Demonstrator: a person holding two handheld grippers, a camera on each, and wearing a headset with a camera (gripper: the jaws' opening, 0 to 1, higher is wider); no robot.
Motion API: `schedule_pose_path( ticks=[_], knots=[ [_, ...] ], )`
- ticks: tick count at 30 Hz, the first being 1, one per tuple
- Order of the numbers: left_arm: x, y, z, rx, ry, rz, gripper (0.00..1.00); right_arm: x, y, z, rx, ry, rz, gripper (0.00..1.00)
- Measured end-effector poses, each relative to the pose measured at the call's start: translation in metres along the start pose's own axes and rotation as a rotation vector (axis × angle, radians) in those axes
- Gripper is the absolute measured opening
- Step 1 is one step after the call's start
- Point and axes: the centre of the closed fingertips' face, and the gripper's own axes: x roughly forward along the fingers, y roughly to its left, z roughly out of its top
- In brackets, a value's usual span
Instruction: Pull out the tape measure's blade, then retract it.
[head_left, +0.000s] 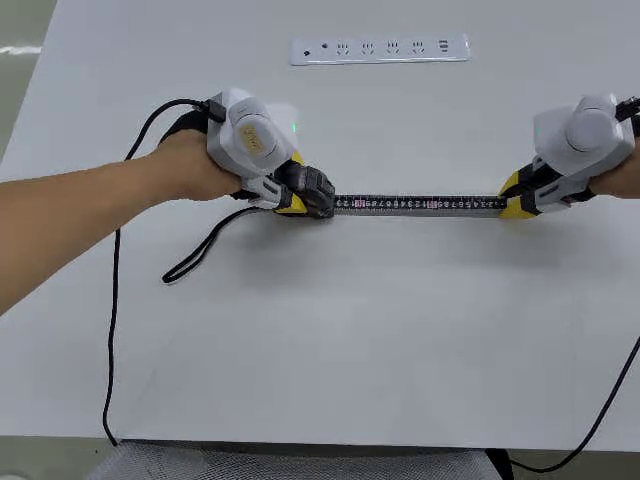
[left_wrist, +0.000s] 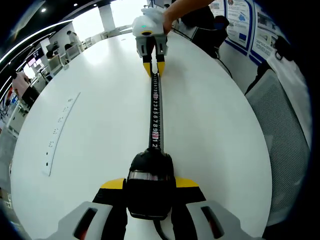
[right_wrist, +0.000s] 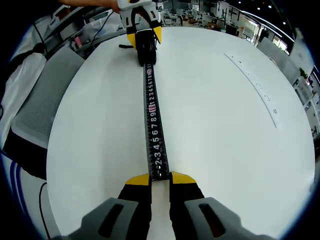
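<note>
Head view: left gripper (head_left: 297, 186) clamps one tape measure (head_left: 316, 190); right gripper (head_left: 514, 198) seemingly pinches its blade (head_left: 420, 203).

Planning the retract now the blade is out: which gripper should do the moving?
Right, probably. The right gripper pinches the tip of the black numbered blade and can guide it back, while the left gripper clamps the black tape measure case, anchoring it.

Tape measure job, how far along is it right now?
Done: the blade is pulled out across the table, numbers showing. In hand: the left tongs grip the case, and the right tongs pinch the blade's tip. Left: retracting the blade into the case.
</note>
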Motion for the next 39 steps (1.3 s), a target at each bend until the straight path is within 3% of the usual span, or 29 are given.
schedule_pose_path(
  ticks=[19, 27, 39],
  knots=[
    [0.0012, 0.0001, -0.0004, 0.000, 0.000, -0.002, 0.31, -0.0005, 0.0004, -0.0036, -0.011, 0.005, -0.007, 0.12],
    [0.0021, 0.0009, 0.0009, 0.001, -0.009, -0.003, 0.32, 0.0008, 0.0020, -0.0021, -0.048, 0.054, -0.012, 0.13],
    [0.0024, 0.0018, 0.0015, 0.002, -0.009, -0.004, 0.32, -0.0002, 0.0029, -0.0015, -0.085, 0.081, -0.022, 0.15]
  ],
)
